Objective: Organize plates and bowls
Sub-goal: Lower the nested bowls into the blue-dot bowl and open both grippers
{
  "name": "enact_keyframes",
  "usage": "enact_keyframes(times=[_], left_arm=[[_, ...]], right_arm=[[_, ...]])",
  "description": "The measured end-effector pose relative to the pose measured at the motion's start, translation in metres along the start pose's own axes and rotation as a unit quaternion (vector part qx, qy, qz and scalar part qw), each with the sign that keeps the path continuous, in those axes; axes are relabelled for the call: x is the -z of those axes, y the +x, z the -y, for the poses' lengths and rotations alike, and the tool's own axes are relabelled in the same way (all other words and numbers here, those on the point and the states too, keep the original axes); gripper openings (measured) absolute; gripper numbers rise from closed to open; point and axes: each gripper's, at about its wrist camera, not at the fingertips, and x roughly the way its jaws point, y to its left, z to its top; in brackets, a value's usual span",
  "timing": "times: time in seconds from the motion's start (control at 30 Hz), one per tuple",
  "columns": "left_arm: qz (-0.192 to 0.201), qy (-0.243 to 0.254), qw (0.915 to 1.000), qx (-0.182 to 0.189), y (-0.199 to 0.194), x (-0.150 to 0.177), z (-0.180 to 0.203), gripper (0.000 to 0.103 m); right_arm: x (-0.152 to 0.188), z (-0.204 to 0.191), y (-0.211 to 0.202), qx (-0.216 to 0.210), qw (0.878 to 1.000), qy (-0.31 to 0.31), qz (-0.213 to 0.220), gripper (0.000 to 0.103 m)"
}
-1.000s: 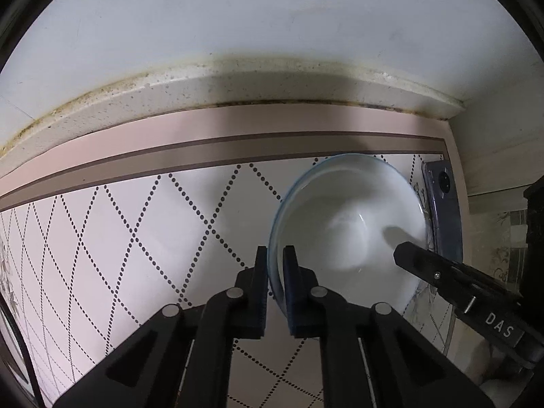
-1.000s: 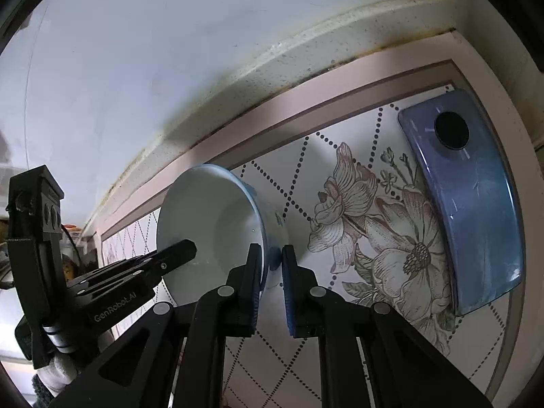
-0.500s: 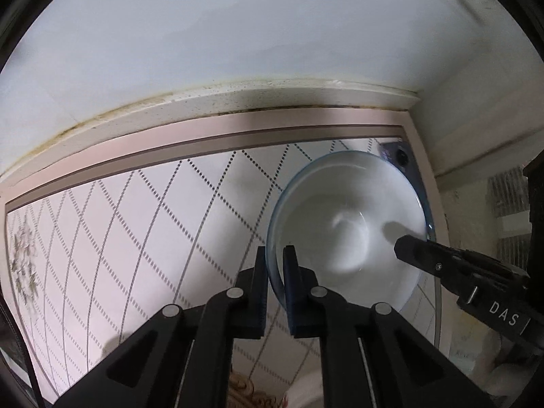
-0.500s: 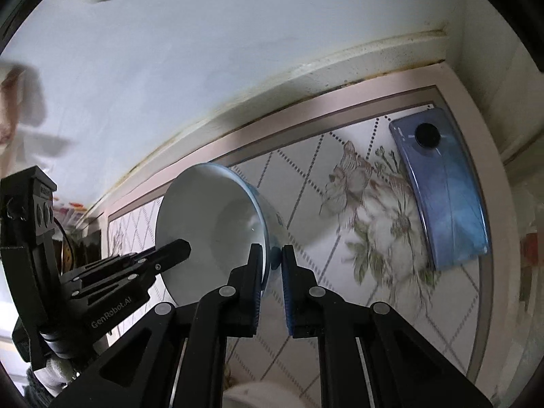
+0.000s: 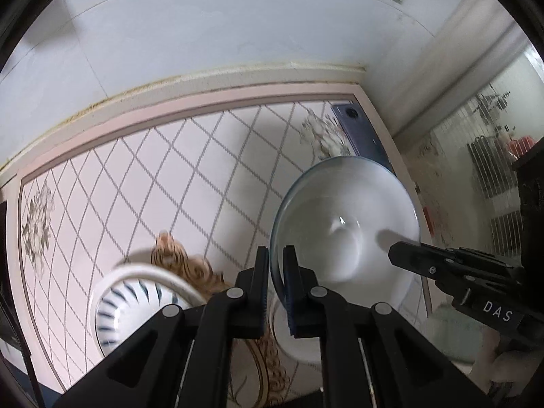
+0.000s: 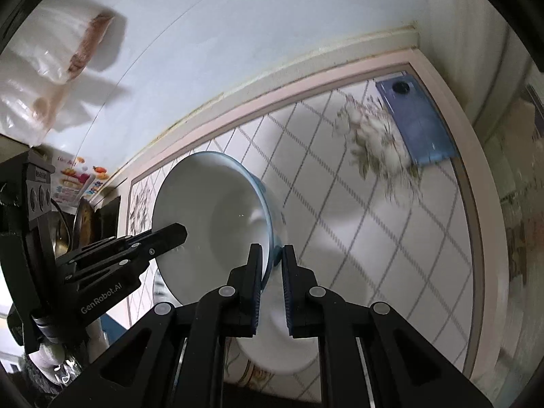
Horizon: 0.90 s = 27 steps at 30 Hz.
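A white bowl with a pale blue rim hangs in the air over the table, tilted, held from both sides. My left gripper is shut on its left rim. My right gripper is shut on the opposite rim, one pad inside and one outside. Each view also shows the other gripper: the right gripper and the left gripper. On the cloth below sit a blue-striped bowl and a white plate, partly hidden by the fingers.
The table carries a diamond-patterned cloth with flower prints, and it meets a white wall at the back. A blue phone lies at the far right corner. A plastic bag hangs at upper left, with pans beyond the left edge.
Both grippers rose and drew back from the wall with the bowl between them. The table now looks farther off, and the striped bowl and white plate have come into view below.
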Motion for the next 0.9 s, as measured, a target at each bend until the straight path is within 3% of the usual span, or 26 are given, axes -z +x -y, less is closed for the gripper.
enact_keyframes(times=[0.37,0.9], left_arm=[[-0.047,0.004,0.9989,0.005,0.031,0.059,0.006,0.007],[-0.072,0.014,0.9973,-0.011,0.062,0.069,0.011,0.007]], right_arm=[[0.077,0.013,0.003,0.015,0.999,0.018,-0.032,0.013],[0.086,0.037,0.04,0.034,0.997,0.038,-0.056,0.013]])
